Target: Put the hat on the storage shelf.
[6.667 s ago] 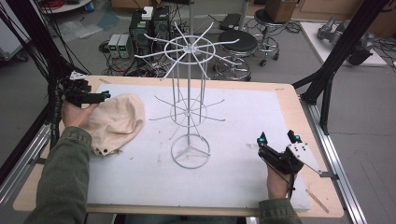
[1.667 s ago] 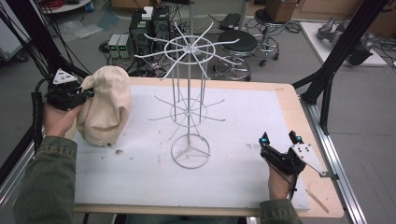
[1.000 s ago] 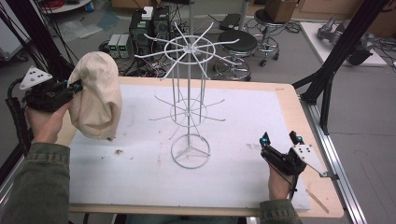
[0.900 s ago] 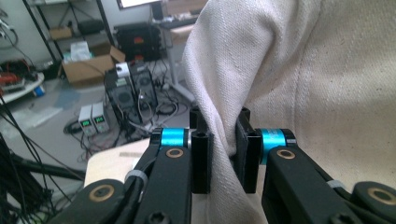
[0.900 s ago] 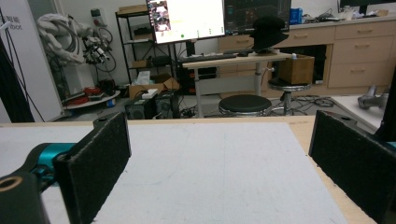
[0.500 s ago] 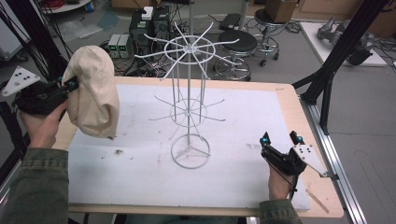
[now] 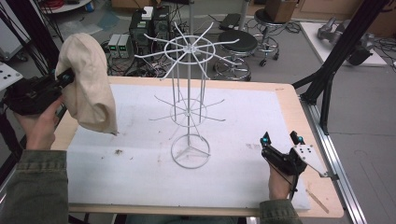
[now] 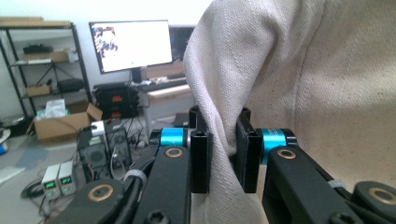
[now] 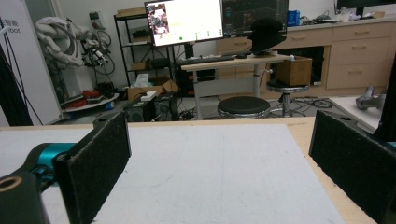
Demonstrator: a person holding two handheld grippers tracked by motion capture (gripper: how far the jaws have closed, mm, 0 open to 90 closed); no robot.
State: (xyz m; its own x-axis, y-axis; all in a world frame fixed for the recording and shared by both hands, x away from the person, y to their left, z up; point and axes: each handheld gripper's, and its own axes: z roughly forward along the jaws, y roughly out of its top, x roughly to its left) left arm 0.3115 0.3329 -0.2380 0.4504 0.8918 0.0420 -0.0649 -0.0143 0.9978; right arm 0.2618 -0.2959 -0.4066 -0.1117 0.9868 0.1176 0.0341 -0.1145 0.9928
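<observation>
Beige cloth hat [image 7: 88, 84], just one, hung off the table's left edge, pinched in a fold by the left gripper [image 7: 65, 77] jaws. One white wire rack [image 7: 189, 100] stood mid-table on the white mat [image 7: 140, 172]. Right gripper [image 7: 281, 138] sat wide open, holding nothing.

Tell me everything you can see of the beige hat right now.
The beige hat looks like soft woven cloth, crumpled and hanging limp. The left gripper pinches a fold of it between its jaws and holds it lifted above the table's left end, clear of the white mat. It hangs left of the wire rack, not touching it.
</observation>
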